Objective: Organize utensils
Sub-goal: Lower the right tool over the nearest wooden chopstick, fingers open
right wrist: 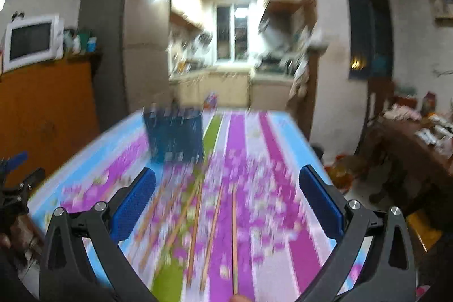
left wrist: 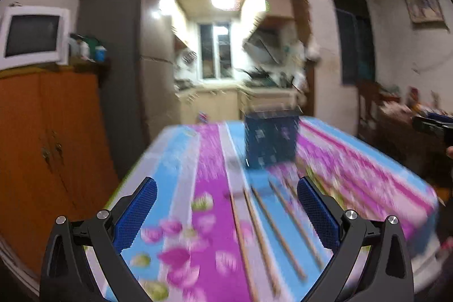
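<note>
Several wooden chopsticks lie side by side on a flowered striped tablecloth, pointing away from me. Beyond them stands a dark blue perforated holder, upright. My left gripper hovers open above the near part of the cloth, with the chopsticks between its fingers and nearer the right finger. In the right wrist view the same chopsticks and blue holder appear, blurred. My right gripper is open above the chopsticks, holding nothing.
An orange wooden cabinet with a white microwave stands left of the table, beside a grey fridge. A kitchen doorway lies straight beyond. A cluttered dark table is at the right. The table's right edge drops off.
</note>
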`<state>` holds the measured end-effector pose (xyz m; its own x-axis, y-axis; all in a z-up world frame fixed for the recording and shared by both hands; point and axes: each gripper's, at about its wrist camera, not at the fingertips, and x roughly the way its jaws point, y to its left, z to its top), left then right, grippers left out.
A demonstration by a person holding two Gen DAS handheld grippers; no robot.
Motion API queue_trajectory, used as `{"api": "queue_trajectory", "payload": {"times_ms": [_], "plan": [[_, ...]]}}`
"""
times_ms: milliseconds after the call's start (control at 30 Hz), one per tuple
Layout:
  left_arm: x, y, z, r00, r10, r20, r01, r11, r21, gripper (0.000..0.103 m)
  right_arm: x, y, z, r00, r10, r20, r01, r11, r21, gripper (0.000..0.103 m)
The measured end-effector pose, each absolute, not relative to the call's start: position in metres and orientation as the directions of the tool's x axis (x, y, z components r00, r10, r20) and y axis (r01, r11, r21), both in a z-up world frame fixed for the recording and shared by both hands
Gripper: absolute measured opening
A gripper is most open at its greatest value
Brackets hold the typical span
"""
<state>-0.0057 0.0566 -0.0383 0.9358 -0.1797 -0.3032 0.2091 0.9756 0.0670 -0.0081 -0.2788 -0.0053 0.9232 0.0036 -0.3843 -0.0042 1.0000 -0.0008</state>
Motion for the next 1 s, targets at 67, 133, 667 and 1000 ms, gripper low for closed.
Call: {"api": "queue_trajectory", "payload": {"times_ms": [67,133,667,1000], "plan": [[-0.015,0.066,-0.051,0.920,-0.186,-0.346,0.222,0.973,0.069,0.098,-0.012,-0.280,-0.031,0.880,0.011,-0.475,-0.032,0.999,-0.035,0.098],[-0.027,0.073,-0.065,0.895,-0.206,-0.395,0.243,0.969,0.047,0.094,-0.019,-0.282,-0.050,0.851,-0.001,-0.525,-0.031,0.998,-0.051,0.098],[-0.026,0.033,-0.132,0.804,-0.140,-0.577,0.228,0.970,0.083,0.043,-0.051,-0.275,-0.120,0.763,0.023,-0.646,-0.023,1.000,0.008,0.047],[-0.020,0.024,-0.147,0.795,-0.133,-0.592,0.241,0.965,0.107,0.031,-0.036,-0.277,-0.133,0.774,-0.004,-0.633,-0.015,1.000,-0.024,0.027]]}}
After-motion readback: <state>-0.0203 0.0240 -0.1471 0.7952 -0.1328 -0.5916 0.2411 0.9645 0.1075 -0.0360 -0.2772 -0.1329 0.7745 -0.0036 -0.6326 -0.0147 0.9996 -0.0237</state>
